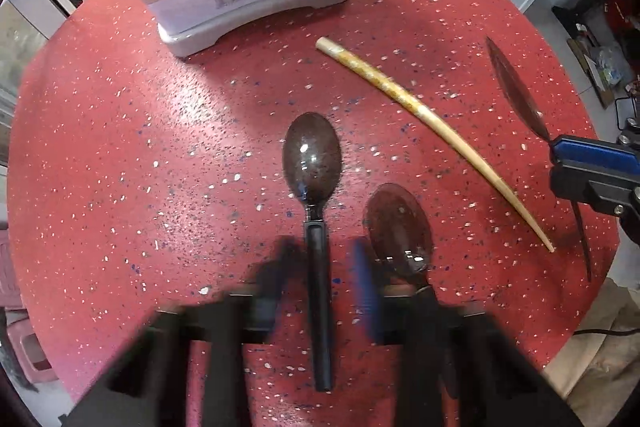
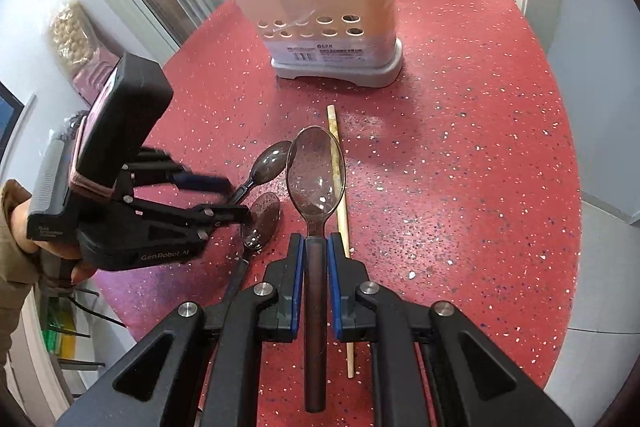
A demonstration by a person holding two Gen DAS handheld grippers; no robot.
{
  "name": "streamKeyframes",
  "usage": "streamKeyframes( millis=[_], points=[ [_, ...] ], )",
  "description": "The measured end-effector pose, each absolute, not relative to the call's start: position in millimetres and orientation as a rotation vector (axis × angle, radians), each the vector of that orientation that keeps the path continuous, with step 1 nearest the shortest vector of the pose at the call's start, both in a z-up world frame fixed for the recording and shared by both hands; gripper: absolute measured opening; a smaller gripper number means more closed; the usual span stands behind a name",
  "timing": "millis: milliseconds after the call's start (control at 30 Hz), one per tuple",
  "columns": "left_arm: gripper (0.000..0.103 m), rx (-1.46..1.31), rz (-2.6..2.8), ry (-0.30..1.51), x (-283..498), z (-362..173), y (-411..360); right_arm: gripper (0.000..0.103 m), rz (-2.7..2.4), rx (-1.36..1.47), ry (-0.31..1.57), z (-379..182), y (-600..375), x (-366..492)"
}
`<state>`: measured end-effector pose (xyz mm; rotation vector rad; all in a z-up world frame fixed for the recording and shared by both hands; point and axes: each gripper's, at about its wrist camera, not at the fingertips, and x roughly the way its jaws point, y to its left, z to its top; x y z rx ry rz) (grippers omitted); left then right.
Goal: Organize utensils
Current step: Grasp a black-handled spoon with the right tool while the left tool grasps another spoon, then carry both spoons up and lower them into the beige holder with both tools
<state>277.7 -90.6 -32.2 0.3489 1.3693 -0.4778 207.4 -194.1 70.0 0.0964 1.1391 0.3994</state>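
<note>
Gripping a dark spoon (image 2: pixel 315 183) by its handle, my right gripper (image 2: pixel 315 247) pinches it above the red table (image 2: pixel 480 147). My left gripper (image 1: pixel 320 263) spreads around another spoon (image 1: pixel 313 163) lying flat, beside a third spoon (image 1: pixel 398 227), chopstick (image 1: pixel 432 123) and holder (image 2: pixel 328 15).

Red speckled table (image 1: pixel 120 155) bears caddy (image 2: pixel 332 39), chopstick (image 1: pixel 432 123), apparently two spoons (image 1: pixel 312 163).

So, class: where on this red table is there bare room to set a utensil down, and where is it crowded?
Free: the red table right of the chopstick and utensil holder. In the left wrist view, bare left of the spoon. Crowded: the middle, where spoons, chopstick and both grippers meet.
</note>
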Motion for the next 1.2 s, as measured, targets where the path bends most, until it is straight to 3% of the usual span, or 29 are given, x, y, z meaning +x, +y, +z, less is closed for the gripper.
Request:
streamKeyframes(
  millis=[500, 833, 1200],
  points=[
    [0.038, 0.047, -0.393, 1.163, 218, -6, -51, 0.012, 0.395, 0.144, 1.118, 74, -213, 203],
    [0.038, -0.128, -0.321, 0.947, 178, 47, -18, 0.012, 0.42, 0.179, 1.072, 85, -219, 202],
    [0.038, -0.229, -0.295, 0.757, 195, 116, 3, 0.012, 0.457, 0.172, 0.961, 125, -218, 216]
  ],
)
